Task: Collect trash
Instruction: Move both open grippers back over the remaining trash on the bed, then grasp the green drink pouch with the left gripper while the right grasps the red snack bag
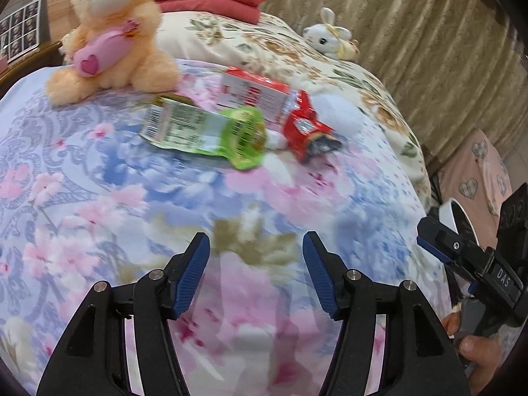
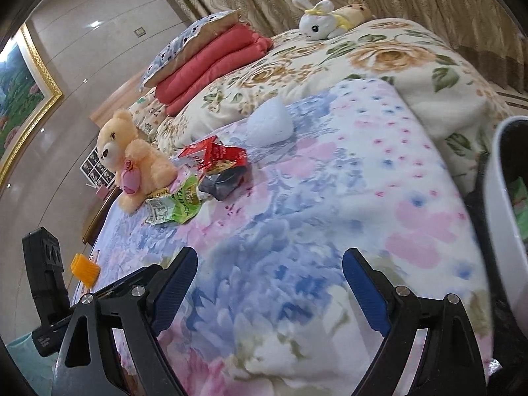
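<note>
Left gripper (image 1: 255, 275): jaws spread wide, nothing between them, hovering over the floral blanket (image 1: 99, 198) on the near side of the teddy bear (image 1: 112, 33).
Right gripper (image 2: 269, 288): jaws also wide apart and empty, hanging near the white bin (image 2: 501, 231), well apart from the teddy bear.
White bin: at the bed's edge, far to the right of the teddy bear; something green shows inside it.
Green pouch (image 1: 204, 132): nearest piece of trash, lying flat just in front of the teddy bear, straight ahead of the left gripper; its long axis runs left to right across that gripper's line of approach.
Red wrapper (image 1: 305, 125): crumpled, just right of the green pouch and touching or nearly so, farther from the teddy bear.
Red-and-white carton (image 1: 254, 90): behind the pouch, beside the teddy bear's right flank as seen.
Nearer hand: judged to be the left; the pouch lies dead ahead of it, while the right sits off by the bin.
Grip note: the pouch's short width probably suits the jaws after a wrist turn.
</note>
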Available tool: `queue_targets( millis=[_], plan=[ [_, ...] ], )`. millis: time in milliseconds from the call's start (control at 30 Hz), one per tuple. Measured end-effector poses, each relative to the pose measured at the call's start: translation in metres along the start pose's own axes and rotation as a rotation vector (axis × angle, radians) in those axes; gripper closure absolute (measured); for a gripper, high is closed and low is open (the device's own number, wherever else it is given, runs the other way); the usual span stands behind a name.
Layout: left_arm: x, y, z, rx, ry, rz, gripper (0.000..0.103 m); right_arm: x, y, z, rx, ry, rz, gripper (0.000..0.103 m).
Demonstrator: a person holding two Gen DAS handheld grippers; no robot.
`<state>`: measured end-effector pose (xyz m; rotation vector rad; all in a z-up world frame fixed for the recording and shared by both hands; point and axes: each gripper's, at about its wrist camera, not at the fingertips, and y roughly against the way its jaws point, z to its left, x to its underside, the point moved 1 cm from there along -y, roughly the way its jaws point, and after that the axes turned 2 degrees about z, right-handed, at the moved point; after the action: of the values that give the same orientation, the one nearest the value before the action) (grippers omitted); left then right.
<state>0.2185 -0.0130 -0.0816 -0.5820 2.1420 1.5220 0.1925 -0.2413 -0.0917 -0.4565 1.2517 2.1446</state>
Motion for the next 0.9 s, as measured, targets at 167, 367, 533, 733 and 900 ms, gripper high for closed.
queue_targets(
  millis=[167, 367, 533, 733, 900],
  plan=[
    [-0.015, -0.006, 0.020, -0.034, 0.017, -0.007, 0.041, -0.009, -0.019, 0.009, -0.017, -0.002, 0.010, 0.012],
    [-0.039, -0.015, 0.048, -0.053, 0.040, -0.008, 0.037, -0.022, -0.040, 0.021, -0.038, 0.011, 0.022, 0.012],
    [-0.059, -0.026, 0.065, -0.053, 0.048, 0.000, 0.032, -0.036, -0.059, 0.030, -0.055, 0.013, 0.030, 0.012],
    [-0.076, -0.043, 0.076, -0.013, 0.043, 0.030, 0.028, -0.052, -0.086, 0.039, -0.074, 0.006, 0.047, 0.012],
    [-0.083, -0.050, 0.074, -0.002, 0.016, 0.022, 0.028, -0.065, -0.106, 0.041, -0.083, -0.010, 0.052, 0.012]
  ],
)
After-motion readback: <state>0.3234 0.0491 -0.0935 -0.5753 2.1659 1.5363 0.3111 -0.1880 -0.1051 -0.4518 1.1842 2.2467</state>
